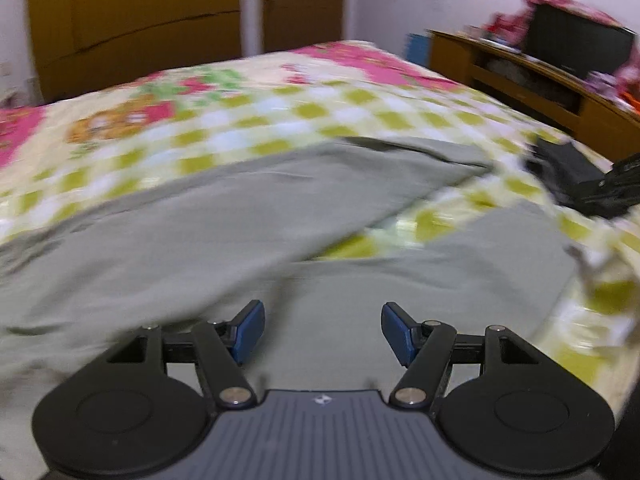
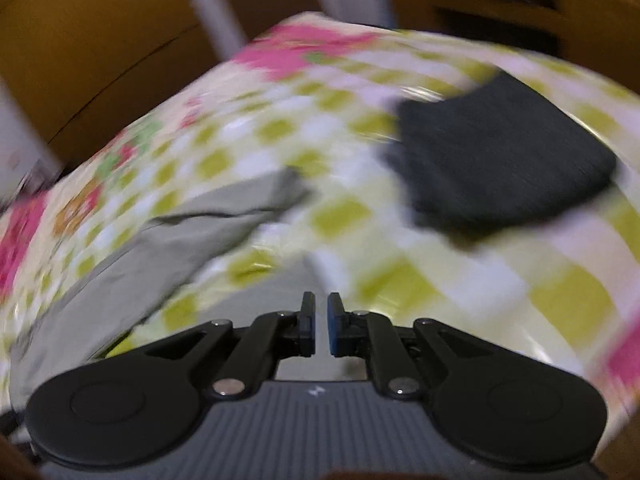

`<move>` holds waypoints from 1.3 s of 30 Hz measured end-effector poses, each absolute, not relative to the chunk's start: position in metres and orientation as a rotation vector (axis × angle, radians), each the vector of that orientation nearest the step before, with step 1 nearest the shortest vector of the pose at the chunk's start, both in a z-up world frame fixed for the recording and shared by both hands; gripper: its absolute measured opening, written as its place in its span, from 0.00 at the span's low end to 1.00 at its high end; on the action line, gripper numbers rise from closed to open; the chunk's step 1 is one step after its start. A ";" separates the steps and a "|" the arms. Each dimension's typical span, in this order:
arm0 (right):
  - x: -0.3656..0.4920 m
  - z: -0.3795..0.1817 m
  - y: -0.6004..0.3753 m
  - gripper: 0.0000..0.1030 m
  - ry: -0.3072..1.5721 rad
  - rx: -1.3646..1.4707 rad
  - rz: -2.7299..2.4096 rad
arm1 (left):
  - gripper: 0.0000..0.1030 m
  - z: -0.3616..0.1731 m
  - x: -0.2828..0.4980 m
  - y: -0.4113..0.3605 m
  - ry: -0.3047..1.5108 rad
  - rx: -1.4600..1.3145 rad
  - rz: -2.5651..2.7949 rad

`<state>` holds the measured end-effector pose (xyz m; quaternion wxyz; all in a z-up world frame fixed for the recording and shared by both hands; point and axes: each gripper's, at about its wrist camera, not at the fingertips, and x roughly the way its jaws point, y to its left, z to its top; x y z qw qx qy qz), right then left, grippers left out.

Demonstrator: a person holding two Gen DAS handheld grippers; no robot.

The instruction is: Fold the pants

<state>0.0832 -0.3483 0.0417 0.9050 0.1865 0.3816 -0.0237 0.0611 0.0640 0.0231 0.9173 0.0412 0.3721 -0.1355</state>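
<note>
Left wrist view, item by item. Your left gripper (image 1: pixel 322 330): jaws spread wide, blue pads (image 1: pixel 251 330) apart, nothing between them, poised above the cloth. Pants (image 1: pixel 224 236): grey-green, lying flat on the bed (image 1: pixel 248 120), filling the lower and middle part of this view. One leg runs up and to the right, ending near a dark hem edge; a second stretch of the same cloth lies lower right, and a wedge of bedcover shows between the two. Bedcover: green-and-white checks, with pink and orange cartoon prints toward the far end. Dark cloth (image 1: pixel 568 168): folded, at the right edge of the bed, well apart from the pants. Cabinet (image 1: pixel 520 80): wooden, beyond the bed on the right, with a black box-like item on top; the clutter around it is too blurred to name. Wardrobe (image 1: pixel 140 28): brown, behind the bed.

Right wrist view, heavily blurred. Your right gripper (image 2: pixel 321 326): jaws nearly together, a thin gap only, nothing gripped. Pants (image 2: pixel 160 252): to the left of the gripper, one leg running up and to the right across the checks. Dark cloth (image 2: pixel 500 160): upper right, lying on the bed (image 2: pixel 500 280), clear of the pants.
</note>
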 end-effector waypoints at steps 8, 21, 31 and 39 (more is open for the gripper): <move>0.194 0.034 -0.184 0.21 0.821 0.017 0.401 | 0.74 0.023 0.101 0.204 0.762 0.191 0.011; 0.322 -0.013 -0.036 0.44 0.895 -0.444 0.691 | 0.83 -0.004 0.220 0.348 0.847 0.157 0.075; 0.340 -0.025 -0.017 0.49 0.926 -0.512 0.750 | 0.85 -0.017 0.244 0.351 0.888 0.197 0.071; 0.339 -0.024 -0.008 0.09 0.946 -0.537 0.790 | 0.40 -0.020 0.247 0.360 0.916 0.157 0.072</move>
